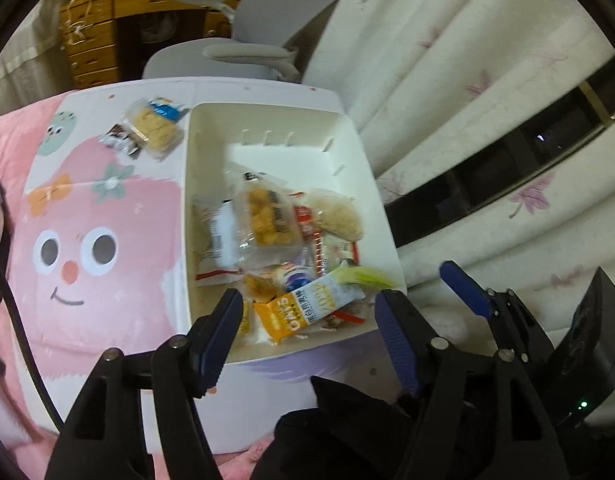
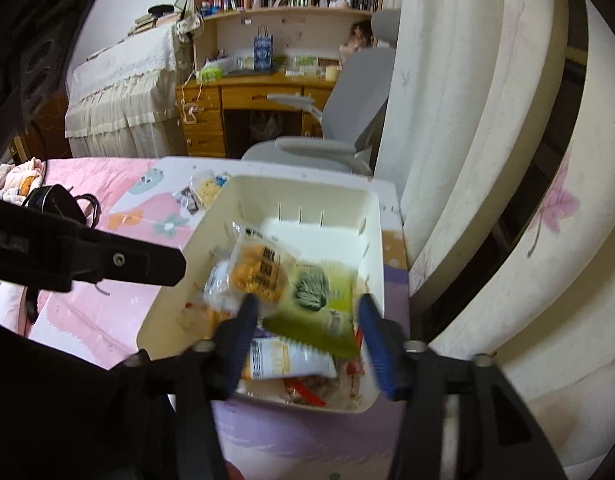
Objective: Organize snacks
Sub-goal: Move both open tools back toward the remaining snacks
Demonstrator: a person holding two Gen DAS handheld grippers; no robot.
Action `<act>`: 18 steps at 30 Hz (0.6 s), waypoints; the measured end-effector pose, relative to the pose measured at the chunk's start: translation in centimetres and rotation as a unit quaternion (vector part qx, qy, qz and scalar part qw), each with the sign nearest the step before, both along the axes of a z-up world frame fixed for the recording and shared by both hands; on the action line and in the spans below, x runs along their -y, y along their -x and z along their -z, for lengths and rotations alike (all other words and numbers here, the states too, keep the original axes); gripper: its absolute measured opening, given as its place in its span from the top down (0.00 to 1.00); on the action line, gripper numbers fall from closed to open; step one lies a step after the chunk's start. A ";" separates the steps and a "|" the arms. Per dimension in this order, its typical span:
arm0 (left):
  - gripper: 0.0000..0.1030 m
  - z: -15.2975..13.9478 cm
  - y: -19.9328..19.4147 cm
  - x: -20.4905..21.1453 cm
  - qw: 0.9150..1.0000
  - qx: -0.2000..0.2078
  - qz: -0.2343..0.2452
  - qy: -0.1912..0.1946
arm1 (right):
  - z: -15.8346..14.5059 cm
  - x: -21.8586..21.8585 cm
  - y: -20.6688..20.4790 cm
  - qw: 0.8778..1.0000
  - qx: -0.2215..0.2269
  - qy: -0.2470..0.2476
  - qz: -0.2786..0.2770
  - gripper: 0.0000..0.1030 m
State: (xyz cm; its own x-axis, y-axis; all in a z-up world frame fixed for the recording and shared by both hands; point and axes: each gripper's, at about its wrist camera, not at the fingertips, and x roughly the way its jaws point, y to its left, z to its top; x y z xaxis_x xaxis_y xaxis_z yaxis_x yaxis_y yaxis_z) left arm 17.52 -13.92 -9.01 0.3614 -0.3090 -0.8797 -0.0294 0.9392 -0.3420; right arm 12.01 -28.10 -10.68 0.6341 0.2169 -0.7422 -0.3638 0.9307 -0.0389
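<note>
My left gripper and right gripper both hang over the near end of the white bin, jaws apart with nothing pressed between them. Beneath them the bin holds a heap of snack packets, an orange oat bar and a green packet nearest. Farther off, two more packets lie on the cartoon-printed tabletop beside the bin.

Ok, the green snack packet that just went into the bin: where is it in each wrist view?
Left wrist: the green packet shows only as a pale green end by the white bin's near right corner.
Right wrist: the packet lies flat in the bin, low centre, between the right tool's open fingers, not gripped.
Shared landmark: the orange-filled clear packet just beyond it.
</note>
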 end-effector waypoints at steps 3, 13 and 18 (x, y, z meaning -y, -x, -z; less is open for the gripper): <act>0.28 0.0 0.3 -0.5 1.000 -0.006 -0.016 -0.008 | 0.1 0.1 0.3 1.000 -0.004 -0.010 0.001 0.44; 0.25 0.7 1.5 -1.6 0.999 -0.029 -0.017 -0.040 | 1.1 0.3 1.0 0.998 -0.033 -0.045 0.013 0.43; 0.25 1.5 2.5 -3.6 0.998 -0.042 -0.027 -0.048 | 2.4 -0.8 1.0 0.996 -0.073 -0.058 0.012 0.43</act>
State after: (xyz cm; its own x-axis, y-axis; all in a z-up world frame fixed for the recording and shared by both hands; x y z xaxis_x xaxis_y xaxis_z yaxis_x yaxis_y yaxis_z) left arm 14.99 -10.32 -10.50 0.2985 -0.2038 -0.9324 -0.1067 0.9637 -0.2448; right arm 10.96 -27.26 -13.13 0.5279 0.2926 -0.7973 -0.3349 0.9344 0.1212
